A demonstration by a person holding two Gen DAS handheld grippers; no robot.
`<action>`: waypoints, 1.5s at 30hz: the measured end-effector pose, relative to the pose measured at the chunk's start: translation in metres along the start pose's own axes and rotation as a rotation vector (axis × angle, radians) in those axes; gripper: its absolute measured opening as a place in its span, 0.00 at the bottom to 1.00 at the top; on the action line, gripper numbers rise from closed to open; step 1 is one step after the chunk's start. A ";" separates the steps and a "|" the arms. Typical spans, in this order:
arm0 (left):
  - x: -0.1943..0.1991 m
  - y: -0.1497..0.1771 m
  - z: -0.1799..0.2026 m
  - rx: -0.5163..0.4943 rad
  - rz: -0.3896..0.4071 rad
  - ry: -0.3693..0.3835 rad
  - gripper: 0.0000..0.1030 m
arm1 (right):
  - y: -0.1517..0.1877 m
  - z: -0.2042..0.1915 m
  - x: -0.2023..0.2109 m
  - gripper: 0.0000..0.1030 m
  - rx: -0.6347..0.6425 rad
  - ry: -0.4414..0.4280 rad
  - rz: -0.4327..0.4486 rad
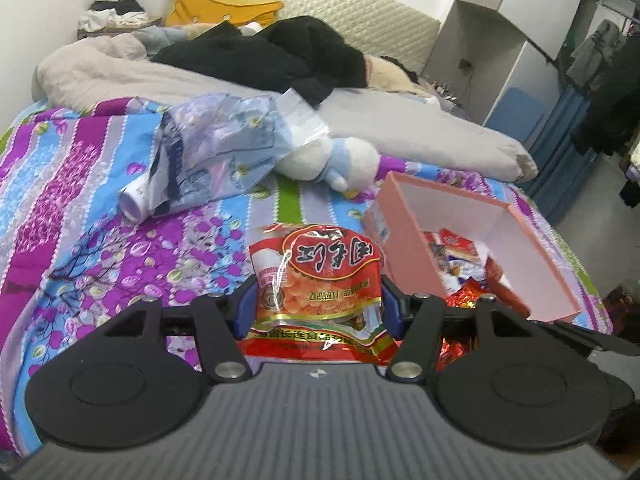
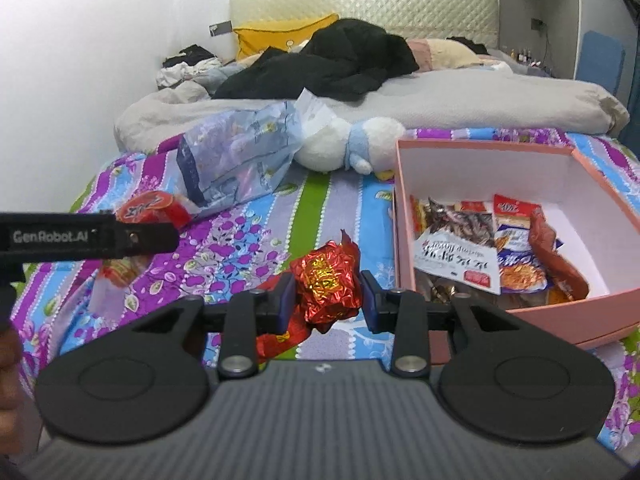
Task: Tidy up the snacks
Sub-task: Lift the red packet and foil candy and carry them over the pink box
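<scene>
Left gripper (image 1: 318, 304) clamped a red snack bag (image 1: 316, 276). Right gripper (image 2: 328, 294) pinched a red foil candy (image 2: 326, 286) beside the pink box (image 2: 404, 240).

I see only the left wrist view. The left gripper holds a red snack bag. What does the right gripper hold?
Observer: The right gripper is shut on a red foil candy, lifted off the bedspread.
Operator: What lies inside the pink box? My view shows only a corner of it.
Observer: The pink box holds several packets; a grey and white packet lies on top, and the right half is bare.
Operator: Is the left gripper near the box?
Observer: No, the left gripper is far left of it.
</scene>
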State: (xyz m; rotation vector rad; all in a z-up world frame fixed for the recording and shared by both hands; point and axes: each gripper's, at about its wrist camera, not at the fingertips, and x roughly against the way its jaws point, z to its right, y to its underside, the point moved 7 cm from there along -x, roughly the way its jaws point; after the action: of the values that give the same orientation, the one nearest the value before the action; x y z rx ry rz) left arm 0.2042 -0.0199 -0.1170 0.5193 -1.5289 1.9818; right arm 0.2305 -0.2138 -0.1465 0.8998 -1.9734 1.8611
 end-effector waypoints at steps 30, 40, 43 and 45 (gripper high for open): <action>-0.071 -0.124 0.198 -0.207 0.051 0.271 0.65 | -0.117 0.148 0.040 0.36 -0.121 0.208 0.237; -0.190 -0.077 0.225 -0.258 -0.153 0.254 0.65 | -0.067 0.214 -0.023 0.36 -0.230 0.251 0.066; -0.218 -0.064 0.227 -0.265 -0.204 0.243 0.65 | -0.054 0.227 -0.042 0.37 -0.241 0.255 0.019; -0.231 -0.057 0.225 -0.272 -0.229 0.232 0.65 | -0.044 0.232 -0.055 0.37 -0.249 0.252 -0.011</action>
State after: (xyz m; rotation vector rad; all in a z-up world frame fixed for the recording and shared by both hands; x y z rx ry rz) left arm 0.4071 -0.2741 -0.1578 0.3219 -1.4891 1.5718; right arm 0.3482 -0.4245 -0.1743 0.5733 -1.9792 1.5879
